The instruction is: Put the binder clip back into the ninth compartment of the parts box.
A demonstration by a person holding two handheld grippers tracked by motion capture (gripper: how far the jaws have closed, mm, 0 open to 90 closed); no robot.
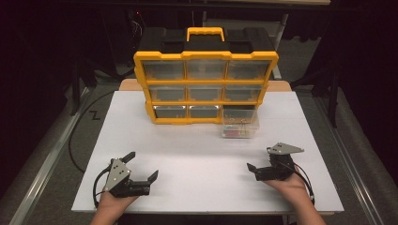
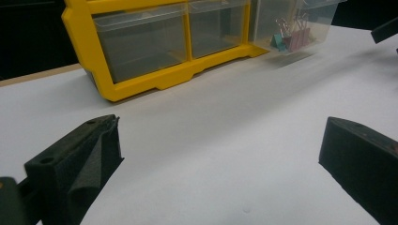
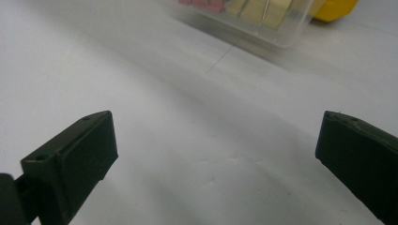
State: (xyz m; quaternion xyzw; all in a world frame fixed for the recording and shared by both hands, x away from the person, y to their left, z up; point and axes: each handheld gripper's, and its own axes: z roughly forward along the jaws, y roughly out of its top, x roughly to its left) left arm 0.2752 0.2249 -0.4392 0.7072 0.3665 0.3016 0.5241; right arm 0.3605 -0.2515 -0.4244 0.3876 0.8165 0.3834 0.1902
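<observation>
Clear plastic drawer, boxy yellow organiser, matte table

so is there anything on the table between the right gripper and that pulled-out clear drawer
No. In the high view, bare white table lies between the right gripper and the clear drawer; the right gripper view shows the same past its open jaws.

Pulled-out clear drawer blurred and cut off by top edge (contents unreadable), yellow organizer cropped above.
</observation>
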